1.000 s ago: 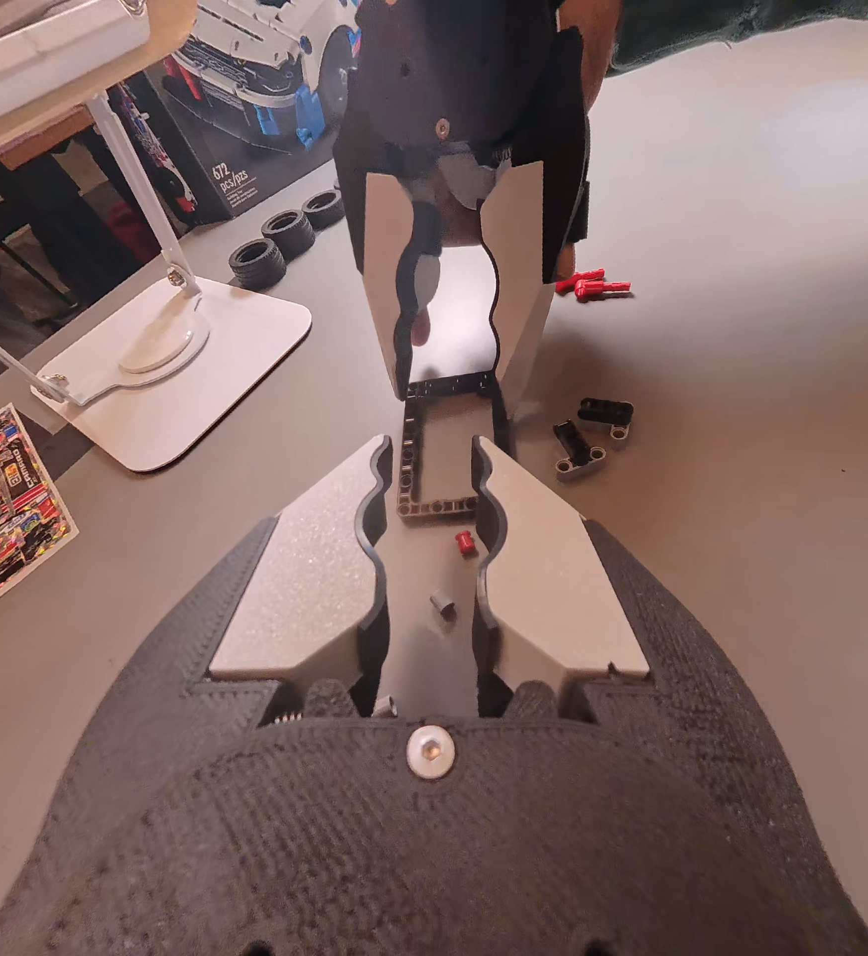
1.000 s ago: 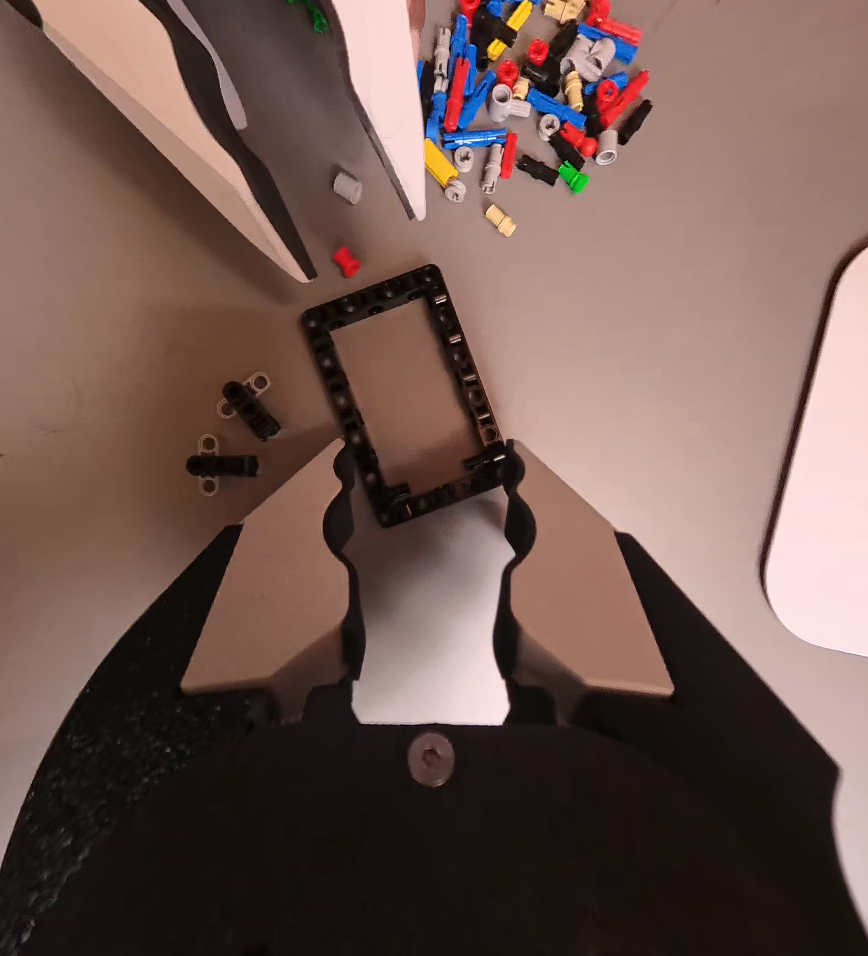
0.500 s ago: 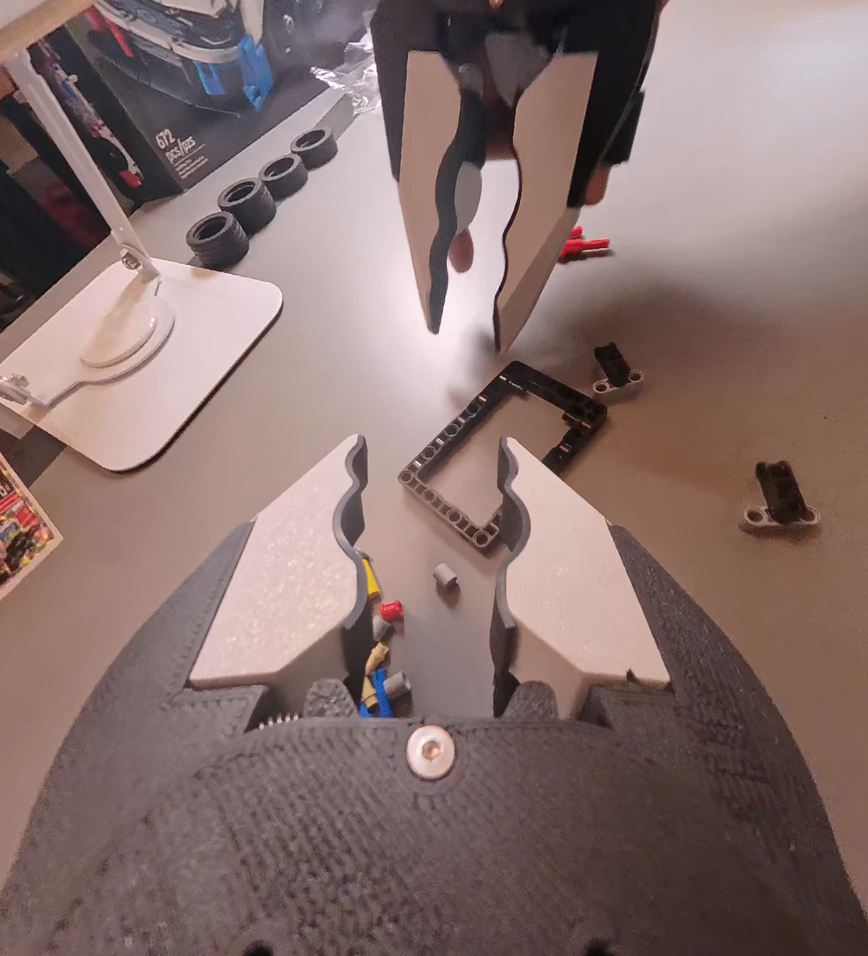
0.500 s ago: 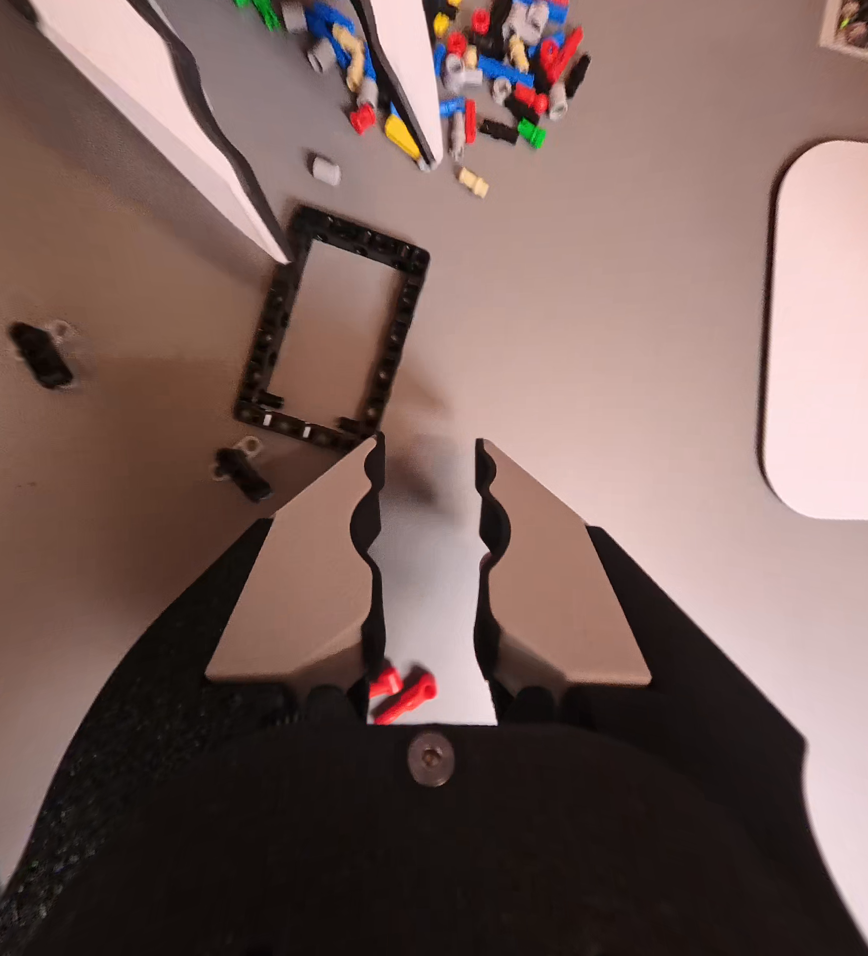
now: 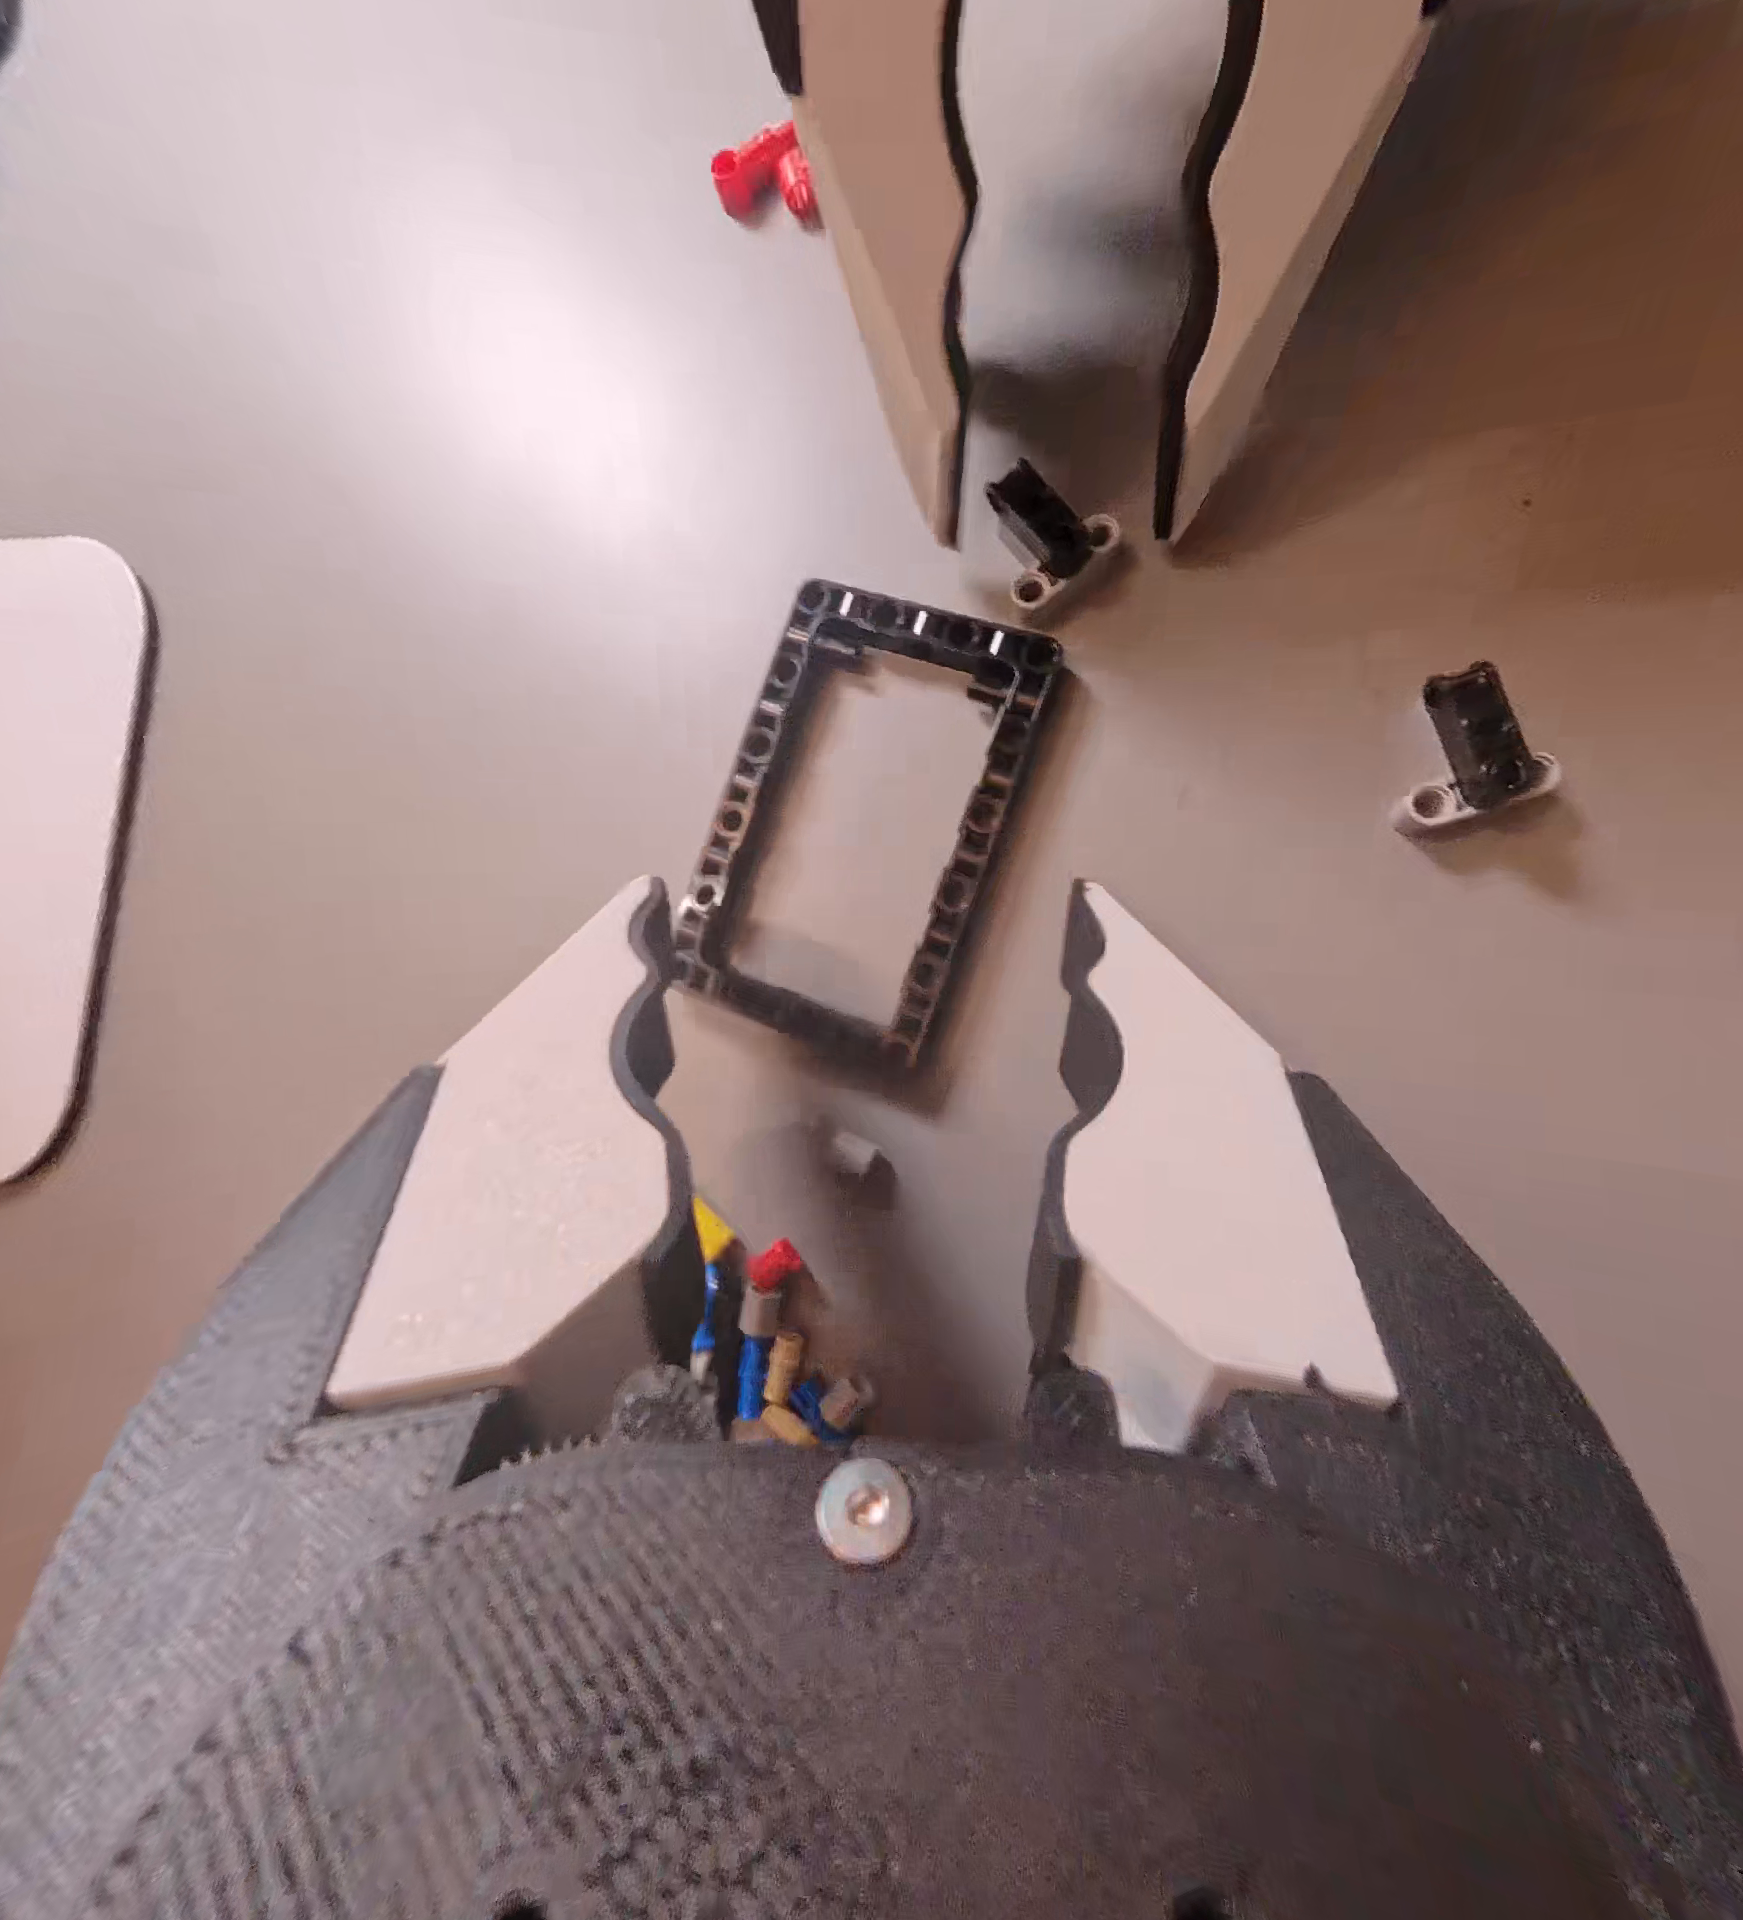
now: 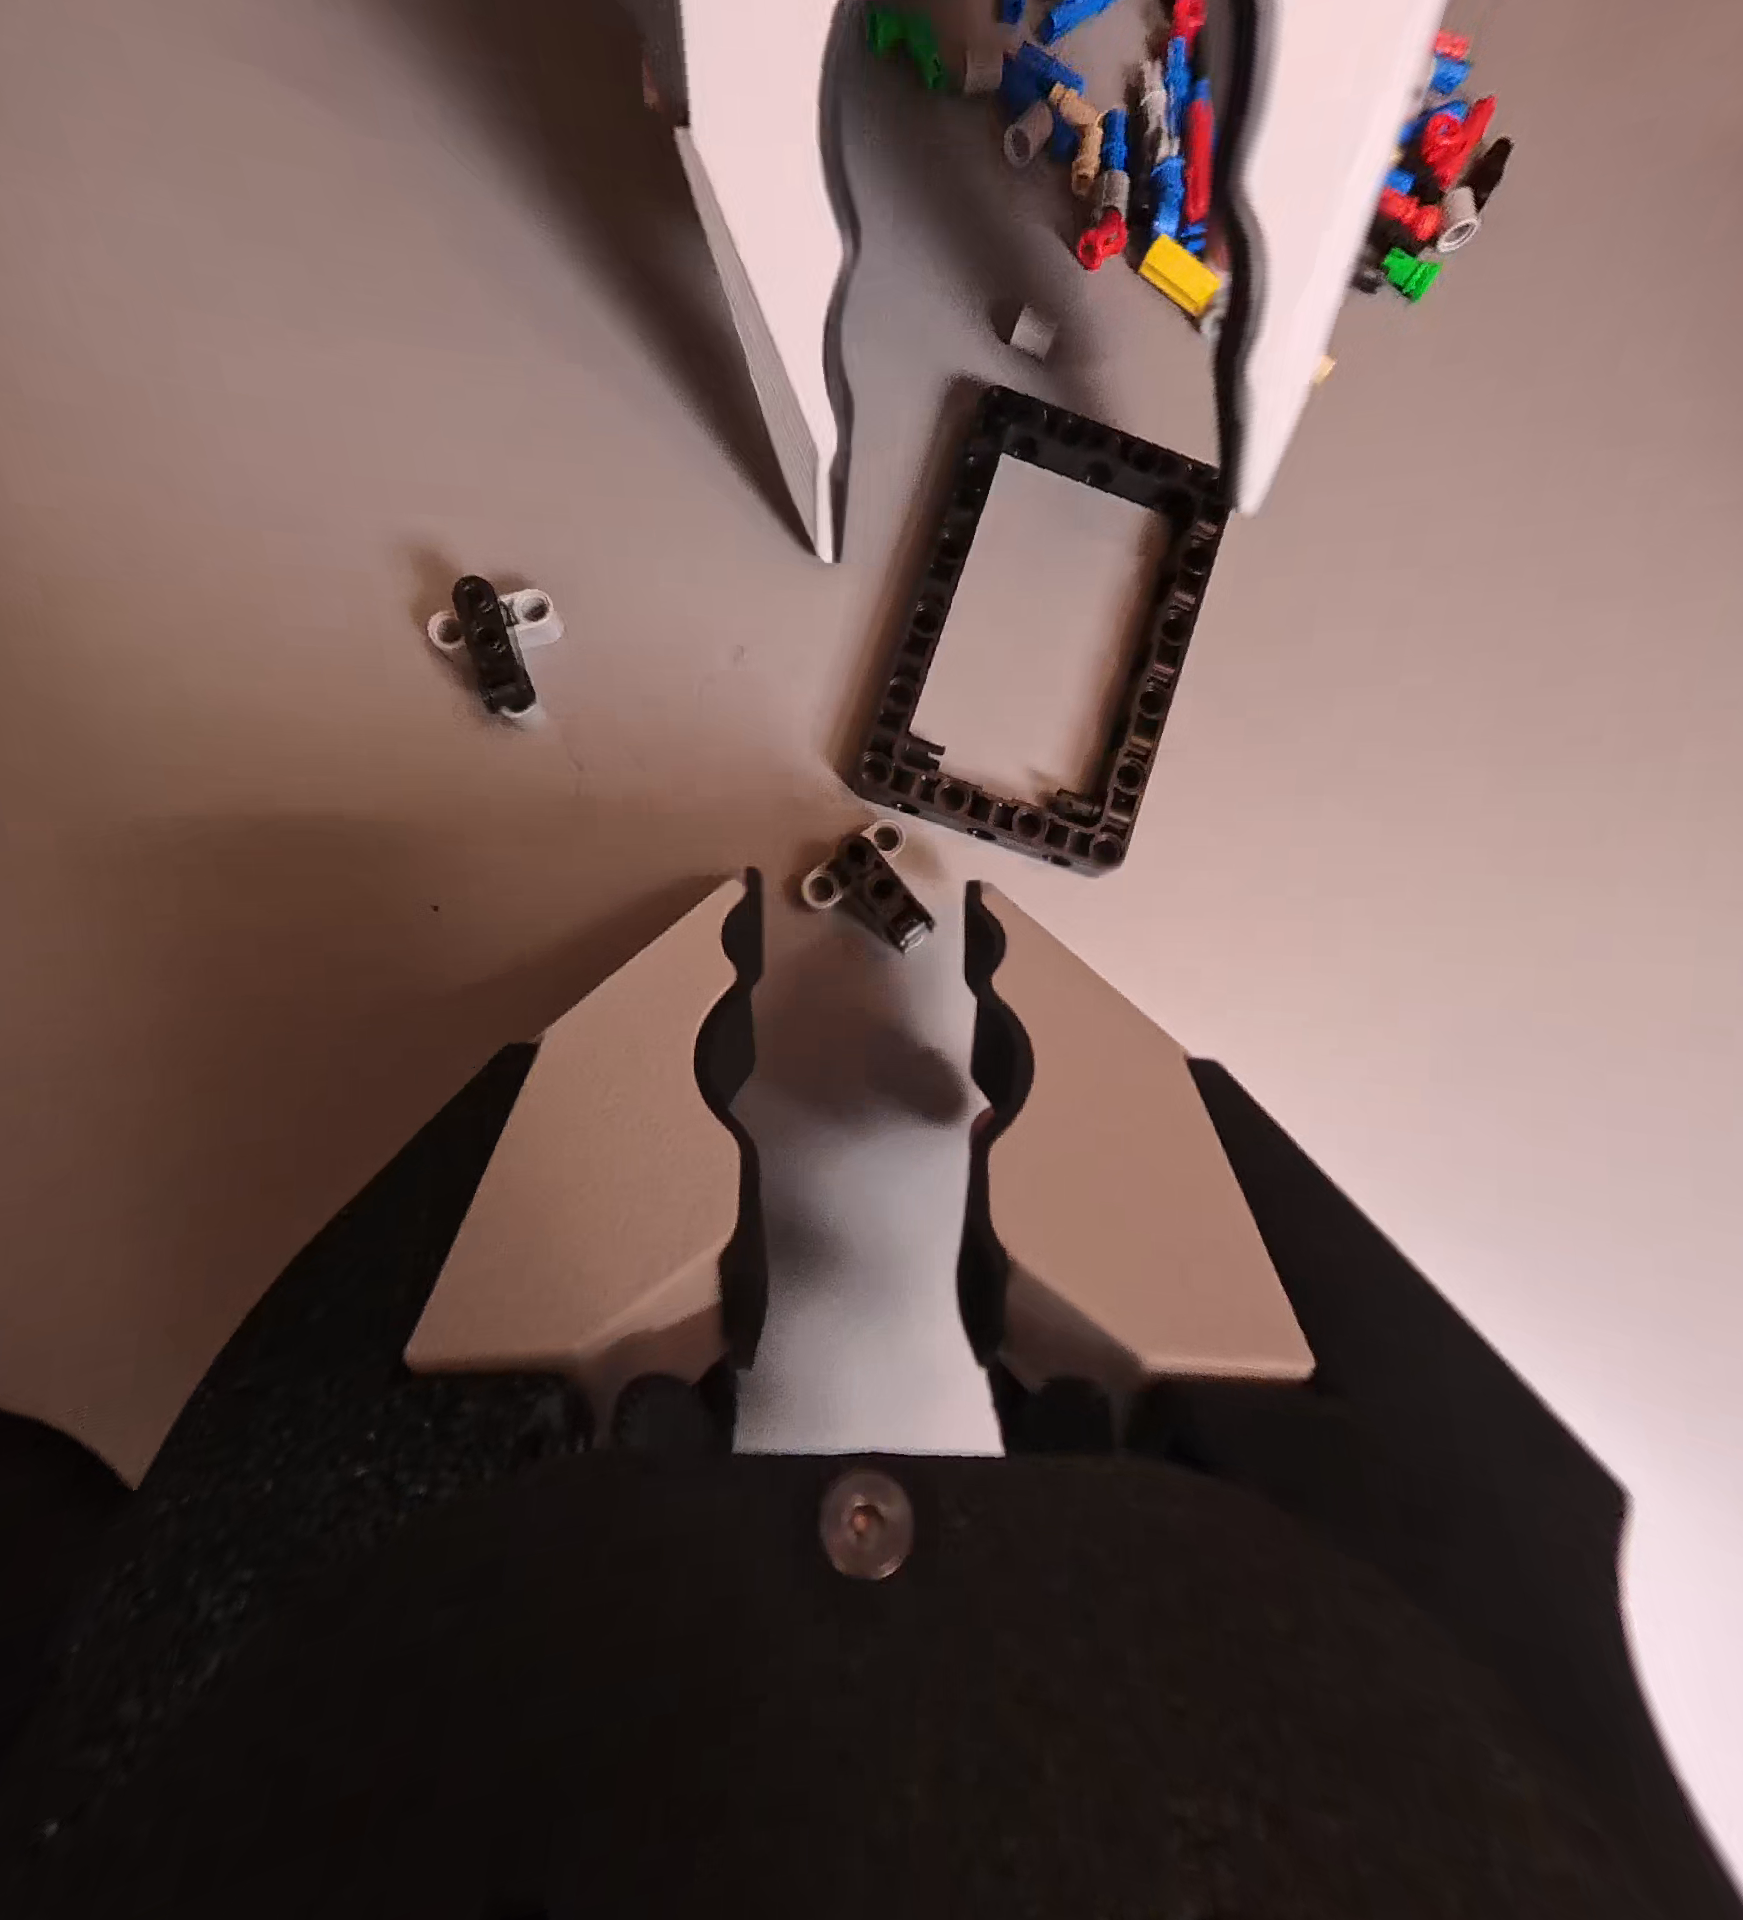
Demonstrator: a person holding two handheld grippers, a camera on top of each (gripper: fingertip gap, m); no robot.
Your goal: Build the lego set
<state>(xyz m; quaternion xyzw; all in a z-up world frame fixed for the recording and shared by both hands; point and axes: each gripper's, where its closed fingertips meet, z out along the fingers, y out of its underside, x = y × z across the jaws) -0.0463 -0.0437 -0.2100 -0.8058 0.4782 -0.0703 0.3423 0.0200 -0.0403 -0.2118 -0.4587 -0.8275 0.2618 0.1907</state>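
The left gripper is spread wide and empty above the near end of the one black rectangular Technic frame, which lies flat on the grey table. The right gripper is moderately parted and holds nothing, with one of two small black-and-grey connector assemblies just ahead of its tips and the other well apart. A loose pile of coloured pins, too blurred to count, lies beyond the frame.

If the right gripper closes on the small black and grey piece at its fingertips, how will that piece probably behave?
The black and grey piece looks like rigid plastic, so it should not bend. It is tiny and lies crooked between the open right gripper fingers, so it may twist or skid on the smooth table. It probably weighs almost nothing.
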